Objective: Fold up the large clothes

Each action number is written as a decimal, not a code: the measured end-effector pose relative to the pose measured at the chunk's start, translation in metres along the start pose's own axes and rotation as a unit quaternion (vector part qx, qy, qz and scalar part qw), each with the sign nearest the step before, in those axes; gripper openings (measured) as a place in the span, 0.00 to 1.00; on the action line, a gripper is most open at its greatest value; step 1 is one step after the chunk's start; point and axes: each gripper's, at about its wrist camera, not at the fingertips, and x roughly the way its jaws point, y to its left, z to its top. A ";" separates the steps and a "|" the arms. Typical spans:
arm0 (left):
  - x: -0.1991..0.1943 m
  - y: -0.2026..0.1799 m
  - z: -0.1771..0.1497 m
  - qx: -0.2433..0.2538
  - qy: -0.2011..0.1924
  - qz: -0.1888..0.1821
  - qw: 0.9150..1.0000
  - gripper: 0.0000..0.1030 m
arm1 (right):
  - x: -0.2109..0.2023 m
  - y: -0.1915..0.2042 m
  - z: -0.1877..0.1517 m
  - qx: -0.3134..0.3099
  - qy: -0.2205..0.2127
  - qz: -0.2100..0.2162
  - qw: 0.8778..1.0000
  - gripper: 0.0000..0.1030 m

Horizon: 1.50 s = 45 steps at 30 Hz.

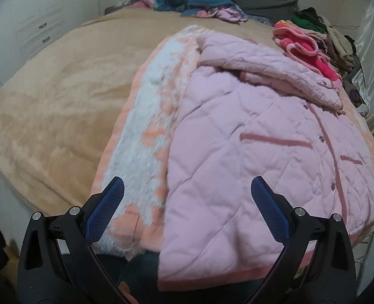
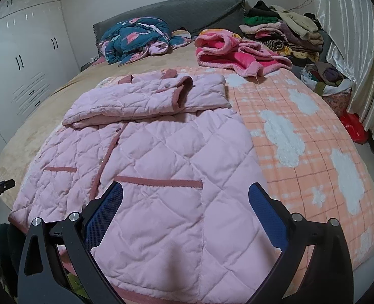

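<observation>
Both tongs, left (image 1: 187, 210) and right (image 2: 185, 211), hang released over the near hem of the pink jacket (image 2: 161, 157); slippery quilting could bunch, spilling the 2 folded sleeves (image 2: 146, 96).

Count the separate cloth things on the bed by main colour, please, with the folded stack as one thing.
Pale pink: 1, quilted jacket
Hot pink: 1, fleece garment
Teal: 1, flamingo-print bundle
Orange and white: 1, checked blanket
Mixed colours: 1, clothes stack
Total: 5
</observation>
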 end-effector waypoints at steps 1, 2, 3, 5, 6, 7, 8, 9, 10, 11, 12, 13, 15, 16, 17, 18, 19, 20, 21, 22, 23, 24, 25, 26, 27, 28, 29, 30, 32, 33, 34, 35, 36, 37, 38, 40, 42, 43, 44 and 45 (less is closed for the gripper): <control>0.001 0.004 -0.003 -0.002 0.005 0.000 1.000 0.91 | 0.000 -0.001 -0.002 0.001 0.002 0.000 1.000 0.96; 0.002 0.006 -0.006 -0.004 0.010 -0.002 1.000 0.91 | 0.001 -0.003 -0.005 0.001 0.007 0.000 1.000 0.96; 0.004 0.009 -0.010 -0.008 0.017 -0.007 1.000 0.91 | 0.001 -0.005 -0.008 0.001 0.011 0.000 1.000 0.96; 0.007 0.014 -0.016 -0.013 0.029 -0.017 0.999 0.91 | 0.003 -0.008 -0.014 0.001 0.019 -0.002 1.000 0.96; 0.008 0.015 -0.019 -0.011 0.032 -0.020 0.999 0.91 | 0.003 -0.009 -0.017 0.002 0.021 -0.003 1.000 0.96; 0.009 0.015 -0.023 -0.007 0.035 -0.027 0.999 0.91 | 0.003 -0.011 -0.020 0.003 0.025 -0.004 1.000 0.96; 0.010 0.014 -0.026 -0.005 0.038 -0.034 0.999 0.91 | 0.003 -0.013 -0.023 0.004 0.028 -0.005 1.000 0.96; 0.012 0.013 -0.030 -0.003 0.044 -0.045 0.998 0.91 | 0.004 -0.016 -0.026 0.007 0.032 -0.007 0.999 0.96; 0.014 0.012 -0.033 -0.001 0.051 -0.055 0.997 0.91 | 0.004 -0.018 -0.029 0.009 0.036 -0.008 0.999 0.96; 0.015 0.010 -0.037 0.000 0.056 -0.062 0.997 0.91 | 0.004 -0.020 -0.031 0.010 0.039 -0.009 0.999 0.96; 0.016 0.009 -0.040 -0.002 0.061 -0.068 0.996 0.91 | 0.004 -0.022 -0.035 0.012 0.042 -0.010 0.999 0.96; 0.018 0.009 -0.042 -0.004 0.066 -0.074 0.995 0.91 | 0.005 -0.024 -0.038 0.014 0.046 -0.011 0.999 0.96; 0.023 0.009 -0.045 -0.012 0.077 -0.083 0.993 0.91 | 0.004 -0.028 -0.044 0.015 0.052 -0.013 0.998 0.96; 0.024 0.008 -0.046 -0.013 0.080 -0.086 0.993 0.90 | 0.004 -0.030 -0.047 0.016 0.055 -0.014 0.998 0.96; 0.026 0.007 -0.046 -0.012 0.084 -0.091 0.992 0.88 | 0.004 -0.032 -0.049 0.018 0.058 -0.015 0.998 0.96; 0.027 0.006 -0.047 -0.012 0.088 -0.095 0.992 0.86 | 0.003 -0.034 -0.051 0.020 0.060 -0.016 0.998 0.96; 0.029 0.004 -0.047 -0.011 0.093 -0.099 0.991 0.84 | 0.003 -0.036 -0.053 0.022 0.063 -0.015 0.998 0.96; 0.031 0.003 -0.048 -0.012 0.098 -0.106 0.989 0.81 | 0.003 -0.037 -0.055 0.024 0.066 -0.015 0.997 0.96; 0.035 0.001 -0.050 -0.016 0.106 -0.118 0.987 0.79 | 0.003 -0.040 -0.058 0.027 0.071 -0.014 0.997 0.96; 0.038 -0.001 -0.050 -0.020 0.110 -0.120 0.986 0.79 | 0.003 -0.041 -0.060 0.028 0.075 -0.014 0.997 0.96; 0.040 -0.003 -0.052 -0.021 0.112 -0.119 0.986 0.78 | 0.003 -0.042 -0.063 0.029 0.078 -0.013 0.996 0.96; 0.042 -0.006 -0.053 -0.019 0.113 -0.117 0.986 0.73 | 0.003 -0.044 -0.066 0.030 0.084 -0.013 0.996 0.96; 0.043 -0.007 -0.053 -0.019 0.114 -0.116 0.986 0.70 | 0.002 -0.046 -0.068 0.030 0.089 -0.012 0.995 0.96; 0.043 -0.009 -0.054 -0.018 0.114 -0.115 0.987 0.62 | 0.002 -0.048 -0.072 0.032 0.095 -0.011 0.995 0.96; 0.042 -0.010 -0.053 -0.017 0.110 -0.114 0.987 0.49 | 0.002 -0.050 -0.074 0.034 0.100 -0.009 0.994 0.96; 0.039 -0.010 -0.052 -0.017 0.104 -0.110 0.988 0.43 | 0.003 -0.052 -0.077 0.037 0.105 -0.007 0.994 0.96; 0.038 -0.009 -0.051 -0.018 0.100 -0.110 0.989 0.33 | 0.003 -0.055 -0.080 0.043 0.113 -0.003 0.993 0.96; 0.035 -0.008 -0.049 -0.021 0.096 -0.116 0.988 0.28 | 0.004 -0.058 -0.083 0.048 0.118 0.001 0.992 0.96; 0.031 -0.008 -0.047 -0.023 0.089 -0.123 0.988 0.21 | 0.006 -0.063 -0.089 0.060 0.131 0.008 0.990 0.96; 0.028 -0.009 -0.046 -0.021 0.085 -0.123 0.989 0.20 | 0.008 -0.064 -0.092 0.066 0.136 0.013 0.988 0.96; 0.025 -0.011 -0.045 -0.016 0.081 -0.123 0.989 0.19 | 0.008 -0.066 -0.094 0.073 0.140 0.019 0.987 0.96; 0.022 -0.013 -0.044 -0.013 0.077 -0.123 0.989 0.18 | 0.010 -0.068 -0.097 0.084 0.146 0.028 0.985 0.96; 0.020 -0.014 -0.043 -0.011 0.075 -0.123 0.989 0.17 | 0.012 -0.070 -0.100 0.092 0.150 0.036 0.984 0.96; 0.018 -0.015 -0.042 -0.008 0.071 -0.125 0.990 0.17 | 0.013 -0.072 -0.103 0.103 0.154 0.045 0.982 0.96; 0.016 -0.016 -0.041 -0.006 0.069 -0.125 0.990 0.17 | 0.016 -0.073 -0.106 0.113 0.158 0.052 0.980 0.96; 0.015 -0.016 -0.041 -0.004 0.066 -0.125 0.990 0.17 | 0.018 -0.075 -0.111 0.128 0.159 0.059 0.977 0.96; 0.015 -0.016 -0.041 -0.005 0.065 -0.125 0.990 0.17 | 0.020 -0.077 -0.116 0.144 0.157 0.068 0.975 0.87; 0.016 -0.015 -0.041 -0.007 0.066 -0.126 0.990 0.17 | 0.019 -0.077 -0.117 0.147 0.154 0.071 0.975 0.85; 0.017 -0.015 -0.042 -0.007 0.067 -0.125 0.990 0.17 | 0.017 -0.075 -0.118 0.146 0.150 0.070 0.975 0.79; 0.017 -0.015 -0.042 -0.008 0.067 -0.125 0.990 0.17 | 0.016 -0.074 -0.117 0.144 0.147 0.070 0.976 0.68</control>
